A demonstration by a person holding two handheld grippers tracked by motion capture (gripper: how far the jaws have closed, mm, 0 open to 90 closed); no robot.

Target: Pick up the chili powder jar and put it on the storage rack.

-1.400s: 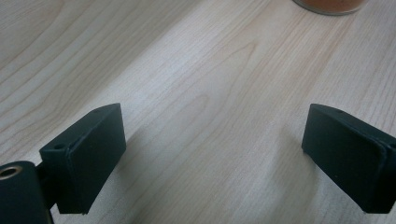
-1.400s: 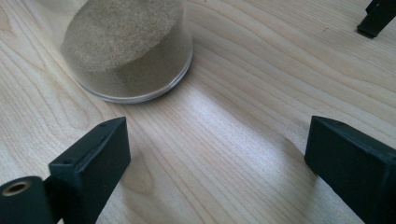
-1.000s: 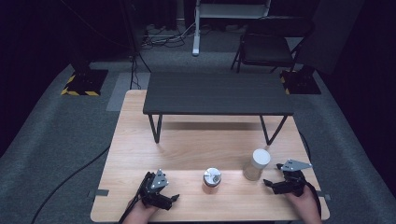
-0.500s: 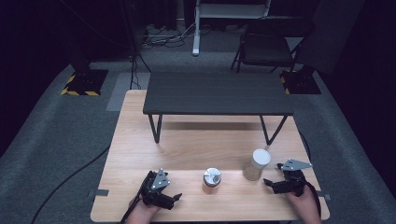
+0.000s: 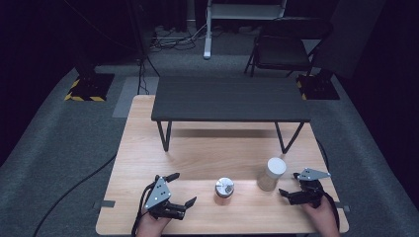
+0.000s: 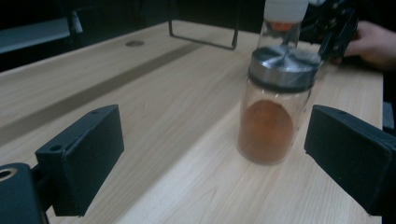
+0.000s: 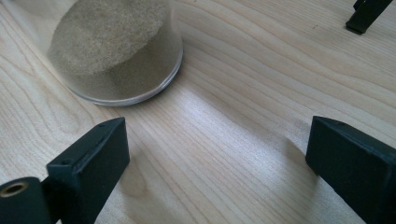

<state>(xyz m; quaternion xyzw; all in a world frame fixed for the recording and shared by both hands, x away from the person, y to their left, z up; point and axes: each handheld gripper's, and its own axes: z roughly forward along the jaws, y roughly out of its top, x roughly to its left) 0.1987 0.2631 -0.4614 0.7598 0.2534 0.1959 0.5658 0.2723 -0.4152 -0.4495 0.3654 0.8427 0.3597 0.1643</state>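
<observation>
Nearing the spice jar (image 6: 274, 109): your left gripper (image 5: 179, 189), jaws just widened, empty; right gripper (image 5: 289, 185) parted, idle.

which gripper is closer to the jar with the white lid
Right. The right gripper sits open just beside the jar with the white lid. The left gripper is across the table, facing the spice jar with the metal lid that stands between them.

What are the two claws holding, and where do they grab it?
Nothing. The left gripper is open near the metal-lidded jar, and the right gripper is open beside the white-lidded jar.
</observation>
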